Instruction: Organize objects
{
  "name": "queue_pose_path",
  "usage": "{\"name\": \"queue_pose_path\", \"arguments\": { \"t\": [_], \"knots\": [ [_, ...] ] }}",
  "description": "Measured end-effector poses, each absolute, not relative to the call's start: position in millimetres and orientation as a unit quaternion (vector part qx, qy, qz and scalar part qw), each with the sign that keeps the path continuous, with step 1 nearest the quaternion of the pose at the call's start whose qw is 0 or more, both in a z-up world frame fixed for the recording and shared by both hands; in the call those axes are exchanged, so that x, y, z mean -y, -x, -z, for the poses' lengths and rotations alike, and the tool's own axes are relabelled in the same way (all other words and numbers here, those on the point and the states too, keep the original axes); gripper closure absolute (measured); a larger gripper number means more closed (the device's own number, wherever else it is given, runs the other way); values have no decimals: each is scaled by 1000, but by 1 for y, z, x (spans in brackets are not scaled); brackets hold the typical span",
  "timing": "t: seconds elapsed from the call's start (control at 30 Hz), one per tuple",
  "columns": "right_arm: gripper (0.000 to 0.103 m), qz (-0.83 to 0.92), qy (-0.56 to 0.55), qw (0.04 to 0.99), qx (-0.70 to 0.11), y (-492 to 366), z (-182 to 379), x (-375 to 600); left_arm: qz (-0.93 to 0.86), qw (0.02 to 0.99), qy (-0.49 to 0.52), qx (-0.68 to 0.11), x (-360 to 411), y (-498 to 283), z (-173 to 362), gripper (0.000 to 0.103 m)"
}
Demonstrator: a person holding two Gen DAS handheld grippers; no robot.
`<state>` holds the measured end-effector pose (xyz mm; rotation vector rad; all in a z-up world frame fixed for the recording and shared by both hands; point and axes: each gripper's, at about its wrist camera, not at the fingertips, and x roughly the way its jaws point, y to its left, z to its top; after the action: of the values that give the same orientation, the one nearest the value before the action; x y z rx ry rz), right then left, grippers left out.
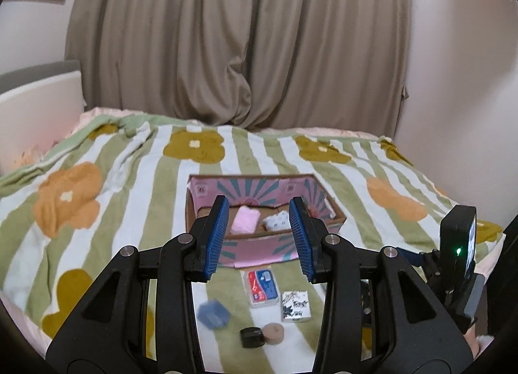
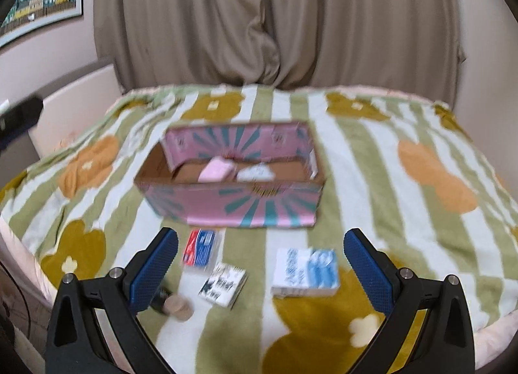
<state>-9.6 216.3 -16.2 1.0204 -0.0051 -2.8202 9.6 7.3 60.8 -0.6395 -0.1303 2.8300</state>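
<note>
Both grippers empty, jaws apart: left gripper [image 1: 259,238] above bed near box [image 2: 233,205]; right gripper [image 2: 260,272] low over loose items.

Blue-white carton [image 2: 306,272] lies flat on blanket [image 2: 421,134], in front of box, between right jaws. Likely light, stiff cardboard, crushable if squeezed hard; best hold across short sides.

Red-blue pack [image 2: 201,249], black-white pack [image 2: 223,286]: plastic-wrapped, probably slippery.

Tape rolls [image 1: 262,335]: rigid, may roll.

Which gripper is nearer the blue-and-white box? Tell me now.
Right. The right gripper hangs open just short of the blue-and-white box, framed between its fingers. The left gripper, open, faces the pink carton; the box is out of its view.
</note>
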Motion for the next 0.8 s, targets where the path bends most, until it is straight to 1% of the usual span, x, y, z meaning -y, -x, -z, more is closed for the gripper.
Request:
{"name": "queue_pose_path", "arguments": {
  "t": [0.2,0.37,0.47,0.5,0.57,0.7,0.8],
  "knots": [
    [1,925,-370,83,-13,11,41,-201,-963,103,242,58,8,-3,-40,67],
    [1,918,-387,84,-23,16,58,-187,-964,101,238,64,17,-4,-40,67],
    [2,906,-414,88,-24,24,82,-174,-964,100,240,62,19,-2,-39,67],
    [4,901,-423,91,-23,27,91,-168,-963,100,241,63,20,-2,-38,67],
    [12,894,-438,95,-20,33,105,-161,-963,100,243,64,21,-2,-37,67],
    [19,882,-461,90,-27,48,128,-151,-963,99,242,63,23,-3,-38,67],
    [27,874,-479,82,-29,59,142,-148,-963,99,242,63,23,-3,-39,67]
  ]
}}
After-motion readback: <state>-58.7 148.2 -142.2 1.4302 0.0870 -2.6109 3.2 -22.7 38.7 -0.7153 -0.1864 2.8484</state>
